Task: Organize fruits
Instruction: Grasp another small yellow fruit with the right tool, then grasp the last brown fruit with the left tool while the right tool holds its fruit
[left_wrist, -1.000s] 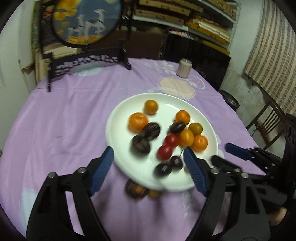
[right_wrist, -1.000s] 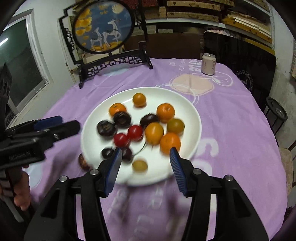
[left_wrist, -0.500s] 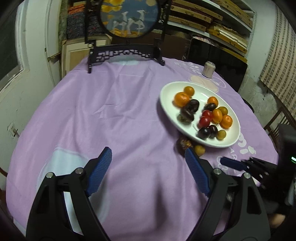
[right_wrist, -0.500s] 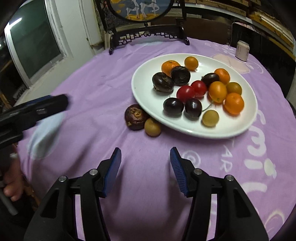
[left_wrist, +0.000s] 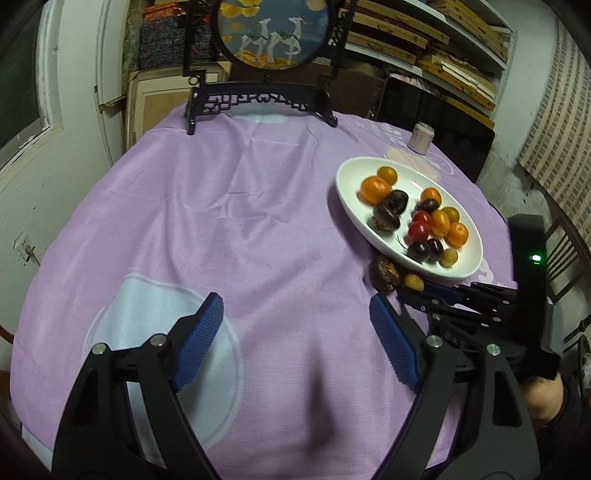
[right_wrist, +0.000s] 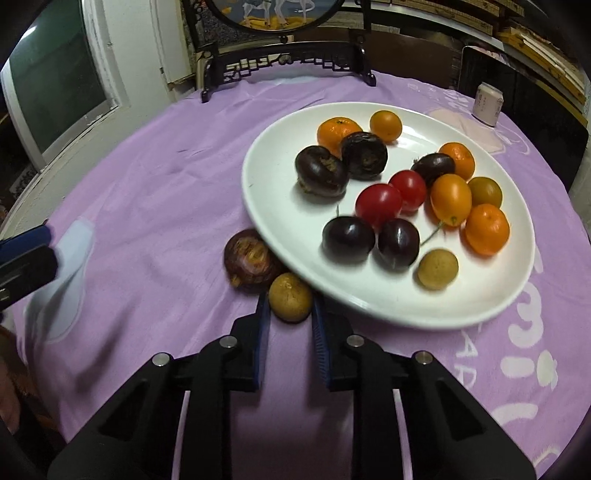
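our right gripper (right_wrist: 289, 310) has its blue pads closed in on the tan longan (right_wrist: 290, 302) lying on the purple cloth (right_wrist: 155, 192), just beside the white plate (right_wrist: 491, 295) rim and a brown mangosteen (right_wrist: 250, 260). our left gripper (left_wrist: 295, 334) hangs wide open over bare cloth, holding nothing.

Black grippers (left_wrist: 295, 339), blue ribbed jaws
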